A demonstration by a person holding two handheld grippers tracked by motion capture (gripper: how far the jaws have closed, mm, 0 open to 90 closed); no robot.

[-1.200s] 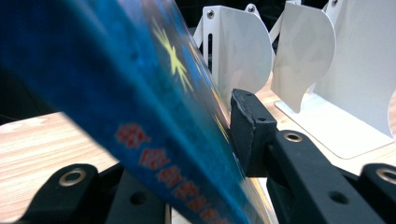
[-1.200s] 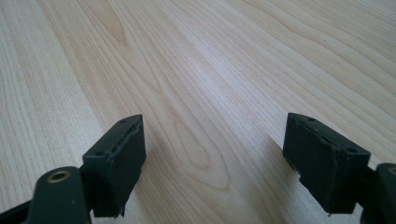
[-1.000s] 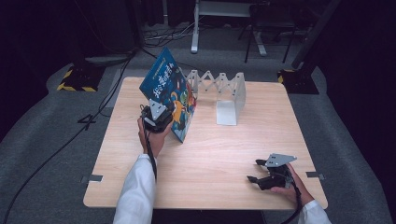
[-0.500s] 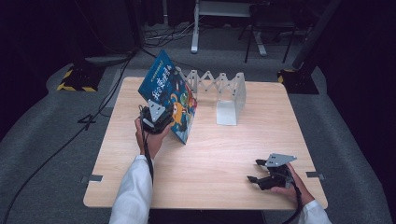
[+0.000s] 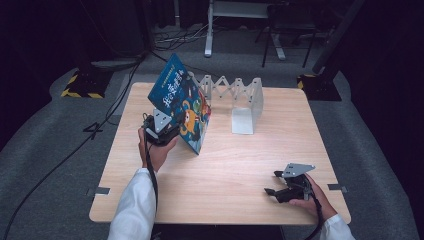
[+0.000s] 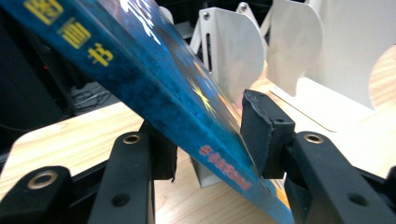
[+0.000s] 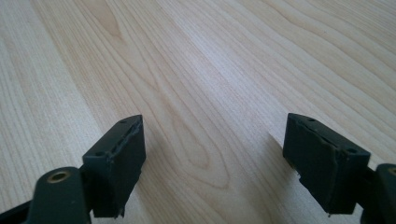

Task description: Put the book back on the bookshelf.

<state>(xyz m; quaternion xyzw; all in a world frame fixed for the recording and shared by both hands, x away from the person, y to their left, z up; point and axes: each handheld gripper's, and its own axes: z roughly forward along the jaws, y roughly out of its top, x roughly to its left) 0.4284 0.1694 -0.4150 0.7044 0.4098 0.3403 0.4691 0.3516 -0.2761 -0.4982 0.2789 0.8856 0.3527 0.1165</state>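
The left gripper (image 5: 165, 131) is raised above the table in an upturned hand, forearm reaching forward, its jaws just having been opening, now loosely apart; the right gripper (image 5: 272, 183) rests low, jaws spread wide, pointing left.

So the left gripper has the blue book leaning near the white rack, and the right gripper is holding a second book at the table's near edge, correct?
Not quite. The right gripper holds nothing: the right gripper view shows its jaws apart over bare table. The rest stands: the left gripper has the blue book tilted between its jaws, which have just been opening, near the white rack.
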